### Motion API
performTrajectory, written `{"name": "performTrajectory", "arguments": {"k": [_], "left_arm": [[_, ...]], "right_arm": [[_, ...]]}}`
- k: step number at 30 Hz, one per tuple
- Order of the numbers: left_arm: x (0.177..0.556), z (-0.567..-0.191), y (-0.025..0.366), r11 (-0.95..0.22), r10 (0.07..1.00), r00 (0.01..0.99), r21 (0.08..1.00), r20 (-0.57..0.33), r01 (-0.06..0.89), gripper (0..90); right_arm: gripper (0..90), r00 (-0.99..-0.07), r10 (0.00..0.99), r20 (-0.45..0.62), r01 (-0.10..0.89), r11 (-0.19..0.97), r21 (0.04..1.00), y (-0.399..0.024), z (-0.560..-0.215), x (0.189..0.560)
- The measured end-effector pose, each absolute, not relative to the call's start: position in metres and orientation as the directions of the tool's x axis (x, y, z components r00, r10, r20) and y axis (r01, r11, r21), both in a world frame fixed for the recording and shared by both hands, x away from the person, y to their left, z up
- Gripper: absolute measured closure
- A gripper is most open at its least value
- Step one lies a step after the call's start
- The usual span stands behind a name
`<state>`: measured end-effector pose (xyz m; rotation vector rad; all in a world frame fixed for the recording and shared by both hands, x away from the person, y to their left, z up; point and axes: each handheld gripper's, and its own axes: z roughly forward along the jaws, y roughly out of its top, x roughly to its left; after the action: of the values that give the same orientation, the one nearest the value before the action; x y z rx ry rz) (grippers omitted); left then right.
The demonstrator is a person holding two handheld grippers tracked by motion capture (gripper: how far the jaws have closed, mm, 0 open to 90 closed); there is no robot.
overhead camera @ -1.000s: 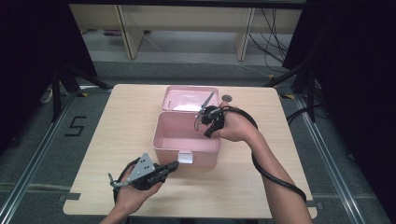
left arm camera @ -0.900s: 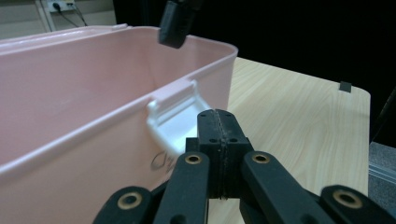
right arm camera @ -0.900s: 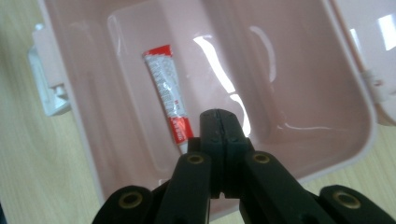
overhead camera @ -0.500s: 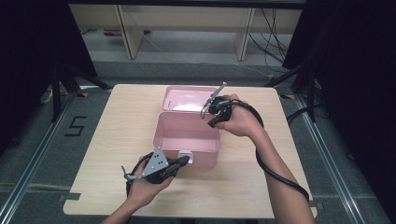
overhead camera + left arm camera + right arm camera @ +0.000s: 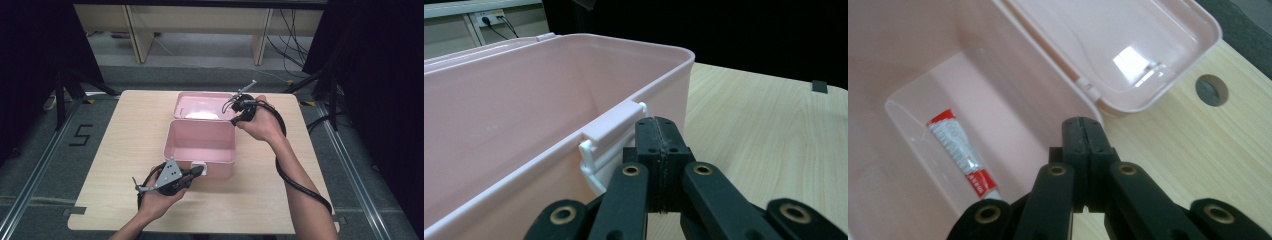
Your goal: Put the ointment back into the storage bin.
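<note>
Now the pink box (image 5: 201, 145) sits in the middle of the counter (image 5: 125, 150) with its lid (image 5: 202, 106) flopped open toward the far edge. A small red and white tube (image 5: 962, 154) lies on the floor of the box. The left gripper (image 5: 199, 171) rests by the near wall of the box, right beside the white latch (image 5: 611, 131), and its fingers are pressed together with nothing between them. The right gripper (image 5: 235, 119) is at the far right corner of the box, near the hinge, and its fingers are together too, holding nothing.

What could go wrong? If the right gripper pushes on the lid from the corner, the lid could twist or swing shut with a bang. The box is light, so a hard push could slide it toward the near edge. The left gripper could also bump the latch and tip the box.

A second ago the right hand was lower, over the box, and it has now moved out to the far right corner. The left hand has slid in from the near left, closer to the latch.
</note>
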<state>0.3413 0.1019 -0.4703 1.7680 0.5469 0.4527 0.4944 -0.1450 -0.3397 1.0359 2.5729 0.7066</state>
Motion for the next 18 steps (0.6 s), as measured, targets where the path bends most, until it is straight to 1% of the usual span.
{"name": "performTrajectory", "arguments": {"k": [5,7,10,12,14,15,17,18], "left_arm": [[0.343,-0.471,0.102,-0.214,0.580,0.814,0.967,0.014,0.136,90.0],[0.343,-0.471,0.102,-0.214,0.580,0.814,0.967,0.014,0.136,90.0],[0.343,-0.471,0.103,-0.214,0.579,0.815,0.967,0.014,0.136,90.0],[0.343,-0.471,0.103,-0.213,0.579,0.815,0.967,0.012,0.137,90.0],[0.343,-0.471,0.103,-0.210,0.580,0.815,0.968,0.011,0.136,90.0],[0.343,-0.472,0.103,-0.210,0.579,0.815,0.968,0.011,0.137,90.0],[0.343,-0.472,0.103,-0.210,0.579,0.815,0.968,0.010,0.137,90.0],[0.343,-0.472,0.103,-0.210,0.579,0.815,0.968,0.010,0.138,90.0]], "right_arm": [[90.0,-0.630,0.775,-0.052,0.615,0.539,0.576,-0.155,-0.341,0.509],[90.0,-0.600,0.800,-0.017,0.639,0.492,0.591,-0.157,-0.342,0.515],[90.0,-0.563,0.826,0.006,0.664,0.448,0.600,-0.162,-0.345,0.525],[90.0,-0.544,0.839,0.006,0.673,0.432,0.601,-0.164,-0.347,0.531],[90.0,-0.535,0.845,0.019,0.680,0.417,0.603,-0.165,-0.349,0.536],[89.9,-0.516,0.856,0.033,0.697,0.397,0.598,-0.164,-0.350,0.537],[89.8,-0.509,0.860,0.031,0.702,0.394,0.594,-0.164,-0.353,0.541],[89.7,-0.525,0.851,0.020,0.690,0.411,0.596,-0.165,-0.354,0.544]]}}
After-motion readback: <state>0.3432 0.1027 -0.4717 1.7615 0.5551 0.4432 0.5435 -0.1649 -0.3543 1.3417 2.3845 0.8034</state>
